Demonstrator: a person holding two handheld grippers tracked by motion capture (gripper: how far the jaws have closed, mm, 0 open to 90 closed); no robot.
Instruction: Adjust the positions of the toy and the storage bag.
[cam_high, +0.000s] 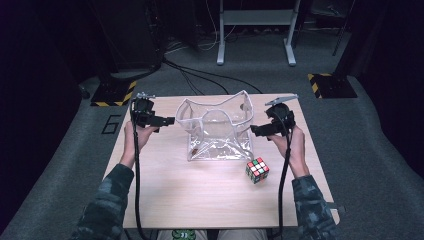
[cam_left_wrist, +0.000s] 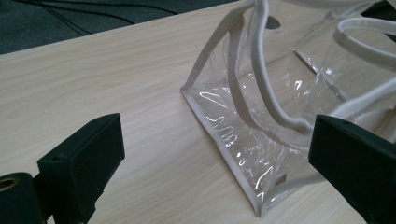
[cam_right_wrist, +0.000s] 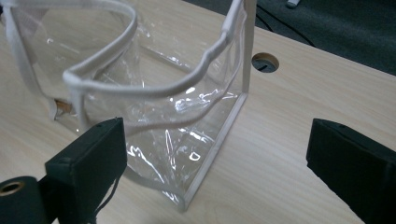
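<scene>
A clear plastic bag with white trim stands open in the middle of the wooden table. A small brown item lies inside it at the front left corner. My left gripper is just left of the bag's rim, open, with nothing between its jaws. In the left gripper view the gripper faces the bag's side edge. My right gripper stands open at the bag's right side. In the right gripper view the gripper looks at the bag's corner seam. A colour cube sits on the table to the front right of the bag.
A round cable hole is in the table behind the bag. On the floor beyond the table stand two bases with yellow-black stripes, cables and a white frame. Bare tabletop lies in front of the bag.
</scene>
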